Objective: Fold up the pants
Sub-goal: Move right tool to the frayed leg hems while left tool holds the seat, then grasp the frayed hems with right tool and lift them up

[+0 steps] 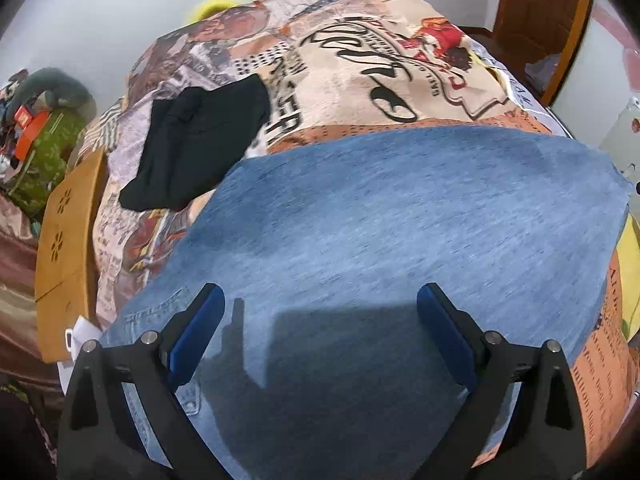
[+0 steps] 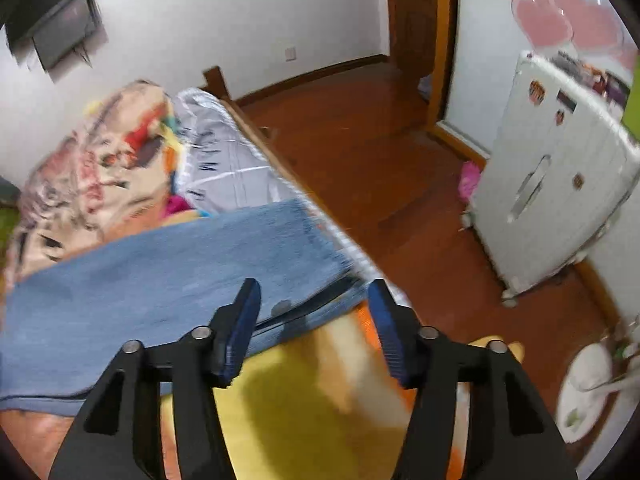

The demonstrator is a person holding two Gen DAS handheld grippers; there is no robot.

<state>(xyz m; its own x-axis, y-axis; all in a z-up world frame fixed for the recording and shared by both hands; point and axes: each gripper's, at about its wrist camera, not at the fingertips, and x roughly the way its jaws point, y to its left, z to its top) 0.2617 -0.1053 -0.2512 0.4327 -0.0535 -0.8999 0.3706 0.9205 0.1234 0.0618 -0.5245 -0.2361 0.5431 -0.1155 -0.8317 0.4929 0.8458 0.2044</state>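
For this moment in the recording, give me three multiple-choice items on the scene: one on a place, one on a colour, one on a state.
1. Where does the black garment lie?
A. On the printed bedspread, beyond the jeans
B. On the wooden floor
C. Between the left tongs

2. What colour are the jeans?
A. Black
B. Blue
C. Grey

3. How do the right tongs stand?
A. Shut on the jeans
B. Open, gripping nothing
C. Shut on a yellow cloth

Answers:
1 A: the left wrist view shows it folded on the bedspread, past the denim's far edge.
2 B: both views show light blue denim.
3 B: the right wrist view shows a clear gap between the blue pads, with the jeans' end lying below them.
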